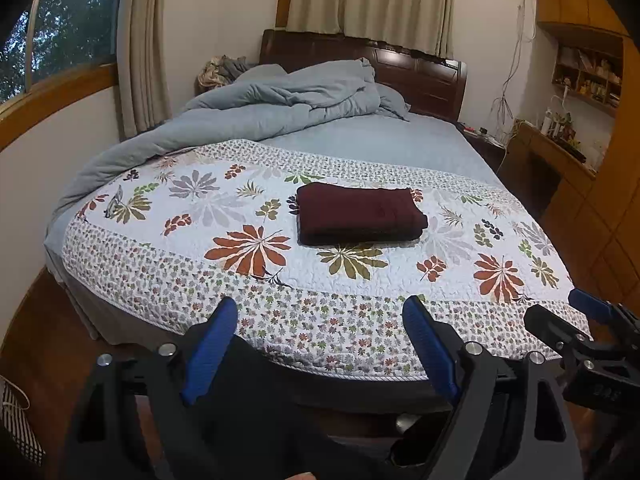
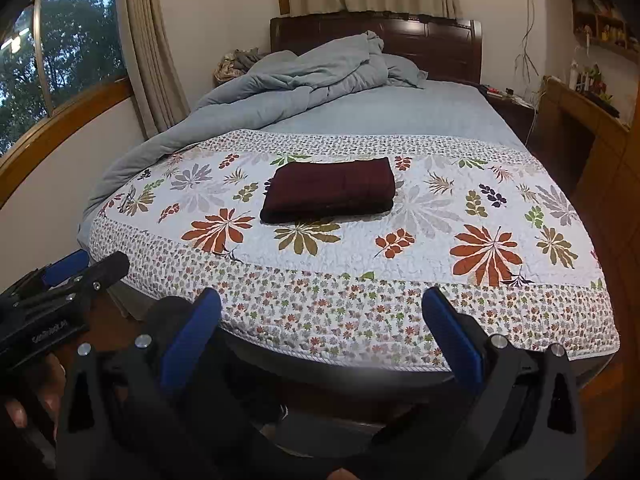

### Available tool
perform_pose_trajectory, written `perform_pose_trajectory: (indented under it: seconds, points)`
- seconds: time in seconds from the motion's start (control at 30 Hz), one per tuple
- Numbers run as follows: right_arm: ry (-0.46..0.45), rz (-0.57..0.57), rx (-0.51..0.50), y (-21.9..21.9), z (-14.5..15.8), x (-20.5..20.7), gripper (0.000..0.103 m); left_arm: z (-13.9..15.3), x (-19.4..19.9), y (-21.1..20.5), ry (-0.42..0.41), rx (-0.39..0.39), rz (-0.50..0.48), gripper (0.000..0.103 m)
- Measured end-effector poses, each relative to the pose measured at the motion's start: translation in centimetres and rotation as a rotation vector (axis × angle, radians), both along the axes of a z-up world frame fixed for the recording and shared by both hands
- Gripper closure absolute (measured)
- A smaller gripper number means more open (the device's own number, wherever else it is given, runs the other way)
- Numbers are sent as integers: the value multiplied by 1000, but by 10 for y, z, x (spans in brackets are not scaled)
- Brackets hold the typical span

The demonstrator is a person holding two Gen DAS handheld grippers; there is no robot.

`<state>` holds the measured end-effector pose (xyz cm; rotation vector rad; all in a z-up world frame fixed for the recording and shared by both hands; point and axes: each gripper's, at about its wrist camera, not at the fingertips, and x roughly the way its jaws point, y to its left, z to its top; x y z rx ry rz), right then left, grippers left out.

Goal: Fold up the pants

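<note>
Pants [image 1: 360,214] folded, mid-quilt [image 1: 400,280] | soft, light, floppy; grab at thick folded edge | left gripper [image 1: 320,344] and right gripper [image 2: 320,332] spread wide, empty, off quilt's near edge

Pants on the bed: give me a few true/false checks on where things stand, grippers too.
1. The dark red pants lie folded in a compact rectangle on the floral quilt. True.
2. The left gripper is shut on the pants. False: its fingers are spread and hold nothing, back at the bed's near edge.
3. The right gripper is open and empty. True.
4. The grey duvet covers the pants. False: it is bunched near the headboard, apart from them.
</note>
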<state>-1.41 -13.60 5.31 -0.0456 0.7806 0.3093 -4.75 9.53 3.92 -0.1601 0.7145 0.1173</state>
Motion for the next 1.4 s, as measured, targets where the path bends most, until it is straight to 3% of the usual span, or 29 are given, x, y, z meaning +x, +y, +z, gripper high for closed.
perform_pose_trajectory:
  seconds: [1.03,1.4]
  points:
    - [17,3,5,-3,-9,-1,3,2,1,-14,-9,54,-5,18]
    - [9,8,2,-1,-8,0,3,4,-2,-13,-15,39,-8,18]
